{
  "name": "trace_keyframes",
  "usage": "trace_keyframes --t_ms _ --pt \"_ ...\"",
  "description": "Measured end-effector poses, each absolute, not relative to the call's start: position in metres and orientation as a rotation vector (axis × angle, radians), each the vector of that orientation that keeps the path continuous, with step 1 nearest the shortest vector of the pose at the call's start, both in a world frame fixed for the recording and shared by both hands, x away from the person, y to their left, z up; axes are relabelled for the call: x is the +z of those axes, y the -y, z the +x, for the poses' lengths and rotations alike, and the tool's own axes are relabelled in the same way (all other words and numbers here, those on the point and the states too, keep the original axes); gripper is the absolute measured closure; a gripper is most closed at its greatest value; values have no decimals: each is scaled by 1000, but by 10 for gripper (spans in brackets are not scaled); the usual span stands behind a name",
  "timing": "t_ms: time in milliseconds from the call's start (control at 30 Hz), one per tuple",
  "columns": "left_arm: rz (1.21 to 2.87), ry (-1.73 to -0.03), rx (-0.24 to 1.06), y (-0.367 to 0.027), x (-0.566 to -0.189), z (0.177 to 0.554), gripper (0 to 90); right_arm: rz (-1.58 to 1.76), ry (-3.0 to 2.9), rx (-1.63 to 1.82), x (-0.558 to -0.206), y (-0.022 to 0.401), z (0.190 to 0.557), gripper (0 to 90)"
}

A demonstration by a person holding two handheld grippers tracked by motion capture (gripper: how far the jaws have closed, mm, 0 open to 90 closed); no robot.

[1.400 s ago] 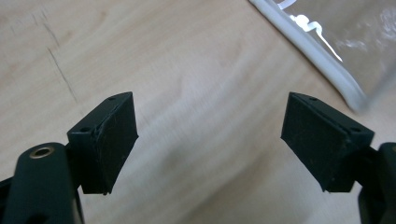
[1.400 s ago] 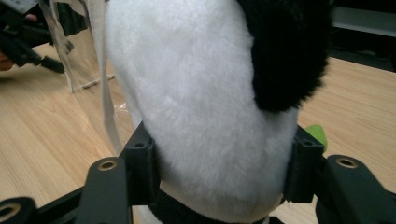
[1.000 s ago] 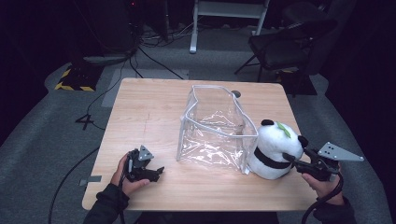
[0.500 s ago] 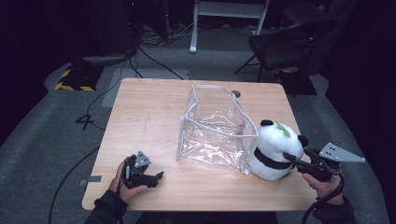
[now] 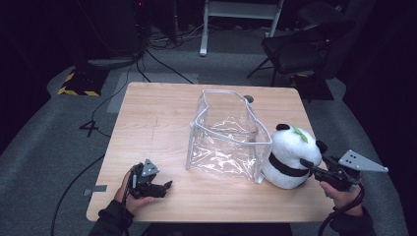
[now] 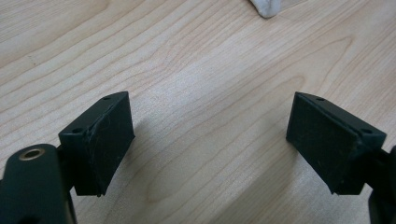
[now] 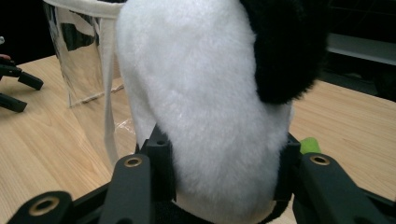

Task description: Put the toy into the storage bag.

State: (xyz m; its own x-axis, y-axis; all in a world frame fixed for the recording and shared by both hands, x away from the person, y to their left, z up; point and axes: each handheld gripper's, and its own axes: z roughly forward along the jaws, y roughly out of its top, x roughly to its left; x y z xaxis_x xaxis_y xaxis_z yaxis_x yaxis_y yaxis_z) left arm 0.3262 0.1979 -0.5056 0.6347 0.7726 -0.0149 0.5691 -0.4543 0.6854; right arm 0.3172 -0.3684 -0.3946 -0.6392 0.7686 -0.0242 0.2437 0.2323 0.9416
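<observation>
free: left half of table [image 5: 147,123], bare wood | blocked: clear bag [image 5: 223,135] mid-table | plush panda [image 5: 290,155] touching bag's right side

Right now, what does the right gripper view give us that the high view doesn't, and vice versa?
Right gripper view alone: its own jaws pressed into the white plush of the panda toy on both sides, and the fur up close.

High view alone: the whole table, the right gripper from outside, the person's hands, the chair and the cables on the floor.

Both: the panda toy beside the clear plastic bag, and the left gripper at rest on the wood.
</observation>
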Motion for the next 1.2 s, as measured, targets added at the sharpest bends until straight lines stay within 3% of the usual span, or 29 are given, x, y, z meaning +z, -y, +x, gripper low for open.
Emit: trace_keyframes --t_ms 300,833,1200 --pt "2186 -1053 397 -192 -505 329 148 920 -1972 1425 -385 376 315 561" --pt "2207 -1007 385 -144 -505 355 148 905 -1867 1422 -346 384 321 560" --pt "2229 -943 360 -148 -505 350 152 891 -1806 1451 -321 382 334 559"
